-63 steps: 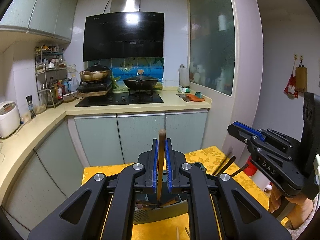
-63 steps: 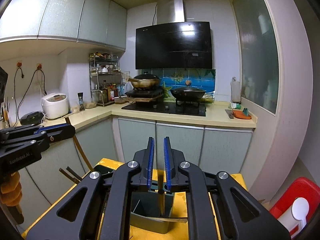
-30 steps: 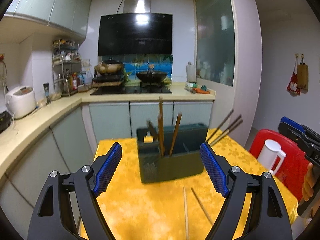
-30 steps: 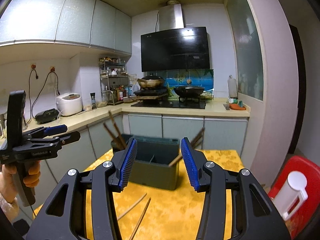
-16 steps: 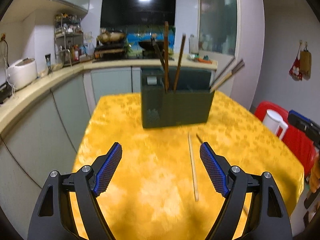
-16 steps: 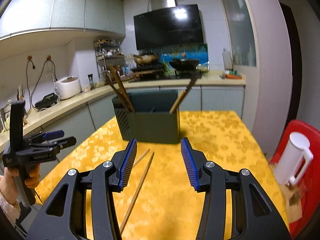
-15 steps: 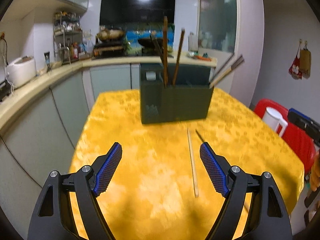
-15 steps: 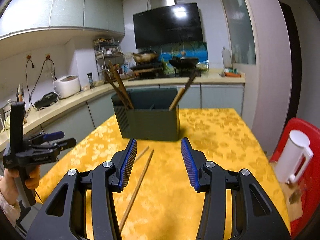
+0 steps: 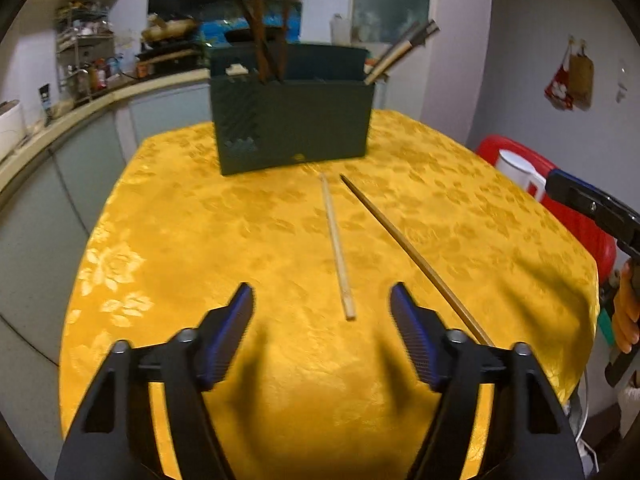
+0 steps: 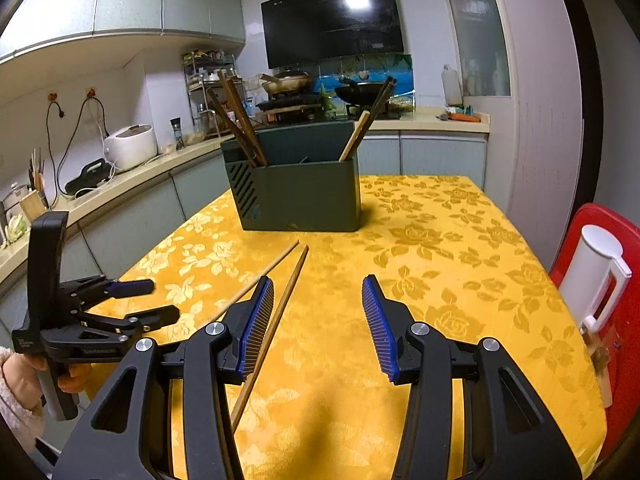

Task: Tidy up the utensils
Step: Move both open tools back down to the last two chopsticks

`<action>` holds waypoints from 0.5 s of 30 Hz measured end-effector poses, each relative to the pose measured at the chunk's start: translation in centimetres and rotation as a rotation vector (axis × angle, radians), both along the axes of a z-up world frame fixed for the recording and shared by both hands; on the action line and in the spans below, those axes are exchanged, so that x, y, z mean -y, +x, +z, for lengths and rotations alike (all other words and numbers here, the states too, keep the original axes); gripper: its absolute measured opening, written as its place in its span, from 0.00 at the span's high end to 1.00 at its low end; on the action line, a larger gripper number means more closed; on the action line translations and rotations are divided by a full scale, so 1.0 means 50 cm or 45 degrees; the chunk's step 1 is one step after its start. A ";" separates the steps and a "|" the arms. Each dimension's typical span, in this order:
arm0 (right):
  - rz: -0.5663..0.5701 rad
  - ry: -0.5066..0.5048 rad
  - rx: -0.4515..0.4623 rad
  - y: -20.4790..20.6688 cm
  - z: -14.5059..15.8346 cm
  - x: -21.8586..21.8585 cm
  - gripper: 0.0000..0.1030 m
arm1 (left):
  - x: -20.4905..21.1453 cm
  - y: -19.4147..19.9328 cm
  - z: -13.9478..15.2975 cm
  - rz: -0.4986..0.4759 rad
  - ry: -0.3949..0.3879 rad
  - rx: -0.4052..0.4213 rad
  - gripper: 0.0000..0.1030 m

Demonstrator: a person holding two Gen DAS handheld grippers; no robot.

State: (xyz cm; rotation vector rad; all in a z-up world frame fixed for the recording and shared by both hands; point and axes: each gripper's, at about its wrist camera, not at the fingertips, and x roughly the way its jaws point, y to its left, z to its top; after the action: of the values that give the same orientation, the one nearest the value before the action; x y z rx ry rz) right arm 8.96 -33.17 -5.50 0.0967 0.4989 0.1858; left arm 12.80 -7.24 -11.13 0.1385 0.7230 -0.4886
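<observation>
Left gripper (image 9: pixel 320 320): bottom centre of its own view, fingers spread wide and empty, low over the table (image 9: pixel 160 240).
Right gripper (image 10: pixel 318 320): bottom centre of its view, fingers parted and holding nothing.
Pale chopstick (image 9: pixel 337 246): flat on the yellow cloth, centre frame — its near end lies between the left fingers.
Dark chopstick (image 9: pixel 412 256): just right of the pale one, running toward the lower right.
Utensil holder (image 9: pixel 290 120): dark green box, upper centre, with chopsticks standing tilted inside (which compartments is unclear).
White jug (image 10: pixel 592 276): right edge, on a red stool (image 10: pixel 624 280).
</observation>
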 end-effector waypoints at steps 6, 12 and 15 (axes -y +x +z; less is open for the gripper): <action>0.005 0.002 -0.020 0.000 -0.011 -0.003 0.56 | 0.026 0.010 -0.031 -0.037 0.059 -0.072 0.60; 0.005 0.002 -0.040 0.000 -0.021 -0.003 0.56 | 0.045 0.030 -0.045 -0.051 0.067 -0.139 0.72; 0.005 0.003 -0.045 -0.002 -0.024 -0.004 0.56 | 0.049 0.036 -0.048 -0.038 0.082 -0.135 0.77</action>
State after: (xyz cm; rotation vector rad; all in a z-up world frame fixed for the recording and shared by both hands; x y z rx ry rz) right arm 8.88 -32.99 -6.69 0.1015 0.5345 0.1892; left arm 14.61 -9.70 -13.53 0.1850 0.8416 -0.5041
